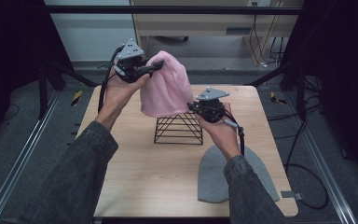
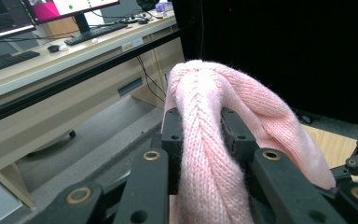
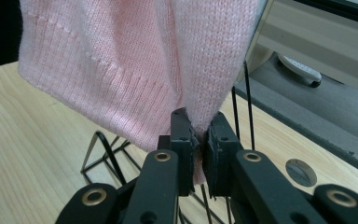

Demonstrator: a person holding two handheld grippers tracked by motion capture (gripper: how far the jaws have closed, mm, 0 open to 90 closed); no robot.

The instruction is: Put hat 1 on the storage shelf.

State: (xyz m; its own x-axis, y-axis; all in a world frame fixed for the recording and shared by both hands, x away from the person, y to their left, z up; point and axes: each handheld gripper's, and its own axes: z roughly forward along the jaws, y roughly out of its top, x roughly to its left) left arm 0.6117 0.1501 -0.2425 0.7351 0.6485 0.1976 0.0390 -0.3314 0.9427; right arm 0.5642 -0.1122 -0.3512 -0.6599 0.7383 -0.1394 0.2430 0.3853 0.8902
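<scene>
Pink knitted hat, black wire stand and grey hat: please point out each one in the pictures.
pink knitted hat (image 1: 164,91), high view, on its knitted body between the grippers.
black wire stand (image 1: 178,130), high view, on its front wires.
grey hat (image 1: 213,175), high view, on its left half, flat on the table.

High view looks down over the table (image 1: 135,186); both claw-mounted views sit close, seemingly sharing the pink hat (image 2: 214,140)

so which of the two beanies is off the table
The pink beanie: both tools grip it above the black wire stand. The grey beanie lies flat on the table's near right corner.
</scene>
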